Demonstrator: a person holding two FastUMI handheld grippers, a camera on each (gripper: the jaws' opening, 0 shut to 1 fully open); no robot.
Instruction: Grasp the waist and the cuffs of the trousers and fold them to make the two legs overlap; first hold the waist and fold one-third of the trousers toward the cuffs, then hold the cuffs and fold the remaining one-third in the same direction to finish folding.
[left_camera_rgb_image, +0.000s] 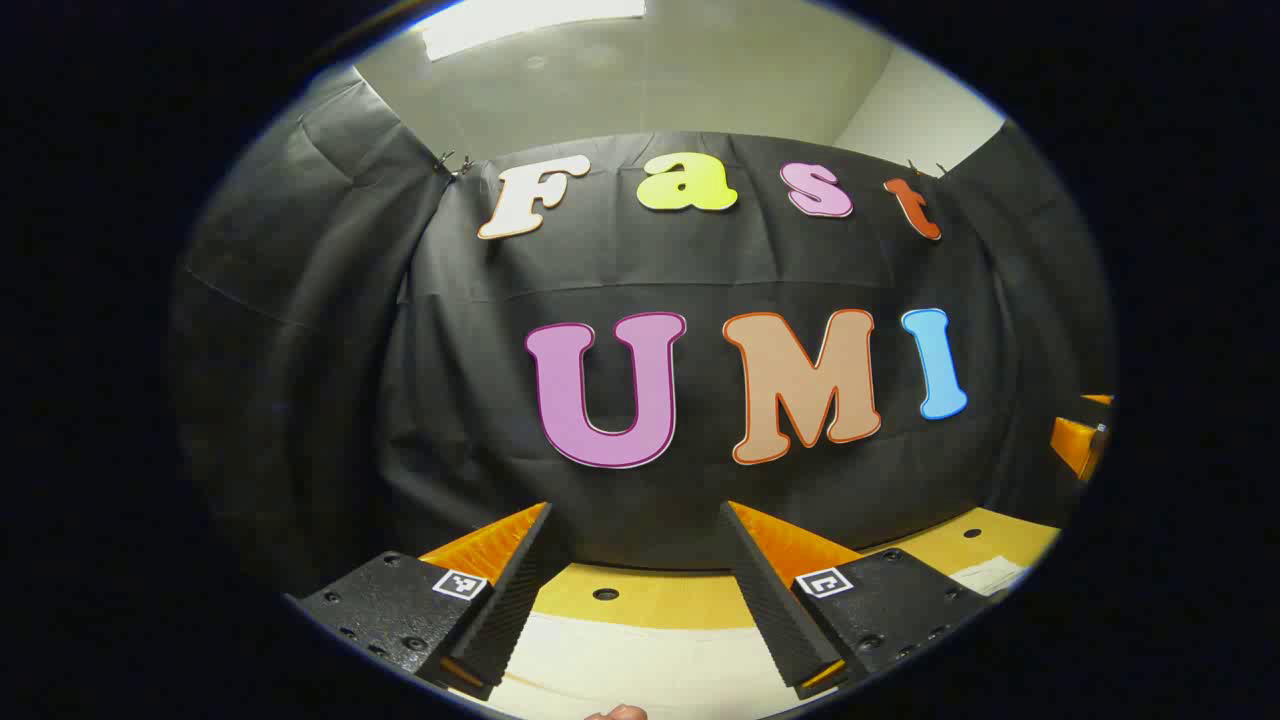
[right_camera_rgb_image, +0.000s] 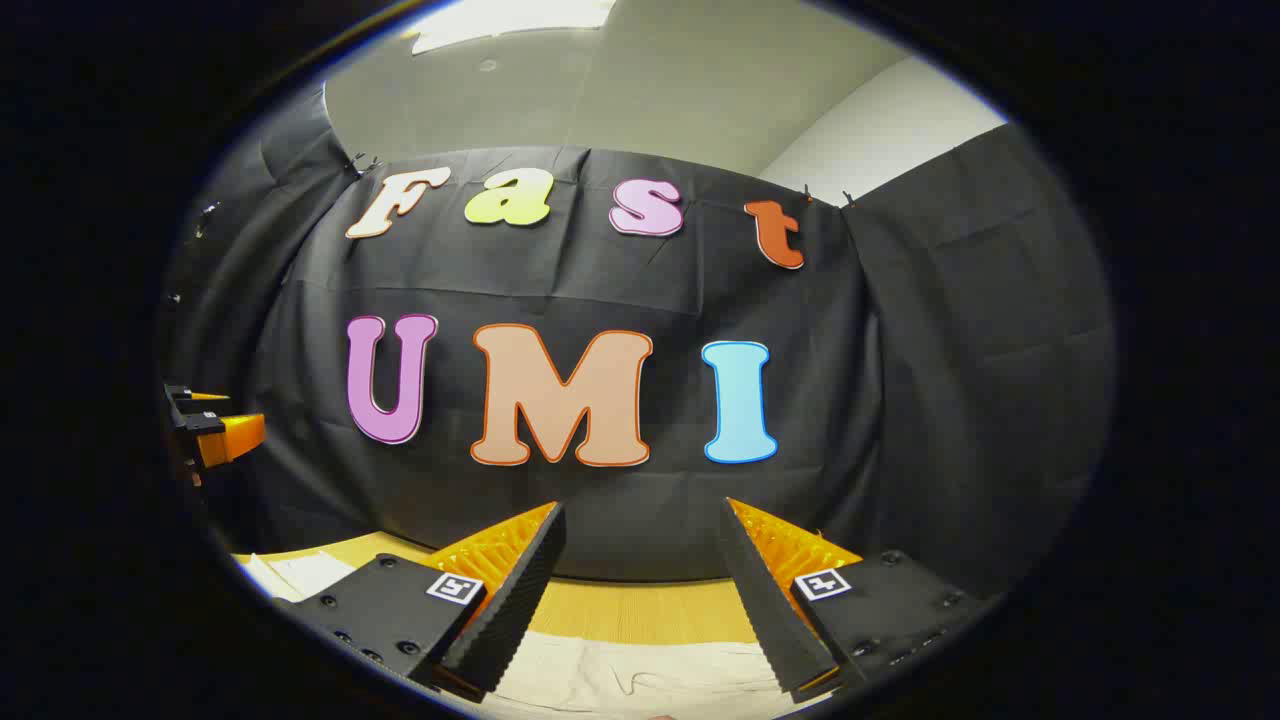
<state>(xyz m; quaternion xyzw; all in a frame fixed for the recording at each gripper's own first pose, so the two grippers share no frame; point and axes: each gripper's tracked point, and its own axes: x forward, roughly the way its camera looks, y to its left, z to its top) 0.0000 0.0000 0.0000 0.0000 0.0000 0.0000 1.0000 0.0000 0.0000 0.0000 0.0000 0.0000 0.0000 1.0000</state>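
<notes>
Pale cream trousers (left_camera_rgb_image: 620, 660) lie flat on the wooden table (left_camera_rgb_image: 660, 600), seen low between the fingers in the left gripper view. My left gripper (left_camera_rgb_image: 640, 560) hovers above them, open, with nothing between its fingers. In the right gripper view the same cream trousers (right_camera_rgb_image: 620, 675) show some wrinkles below my right gripper (right_camera_rgb_image: 640, 560), which is also open and holds nothing. The right gripper (left_camera_rgb_image: 1080, 440) appears at the far right edge of the left gripper view. At the far left edge of the right gripper view, the left gripper (right_camera_rgb_image: 215, 430) is in sight.
The black cloth wall (left_camera_rgb_image: 640, 260) stands close behind the table's far edge. The tabletop has small dark holes (left_camera_rgb_image: 605, 594). A white patch (left_camera_rgb_image: 990, 575) lies on the table at the right. A fingertip (left_camera_rgb_image: 615, 712) peeks in at the bottom edge.
</notes>
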